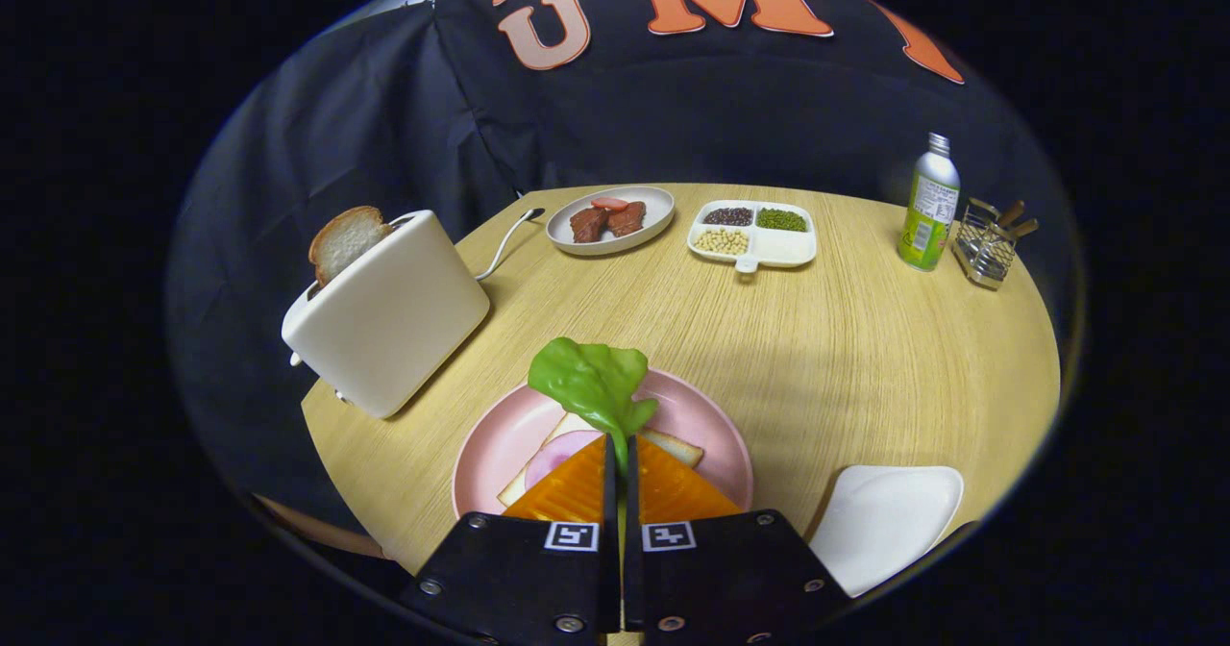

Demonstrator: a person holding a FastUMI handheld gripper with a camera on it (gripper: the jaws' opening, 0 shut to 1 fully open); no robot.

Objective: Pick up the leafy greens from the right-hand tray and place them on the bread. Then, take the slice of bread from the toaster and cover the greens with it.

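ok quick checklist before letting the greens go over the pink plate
1. Grip: gripper shut on the leafy greens by the stem: ok.
2. Greens over the pink plate: ok.
3. Bread on plate waiting under the fingers, with a pink slice on it: ok.
4. Height of the greens above the bread: cannot tell.
5. Bread slice standing in the toaster, ready for the later step: ok.
6. White tray beside the plate, out of the way: ok.
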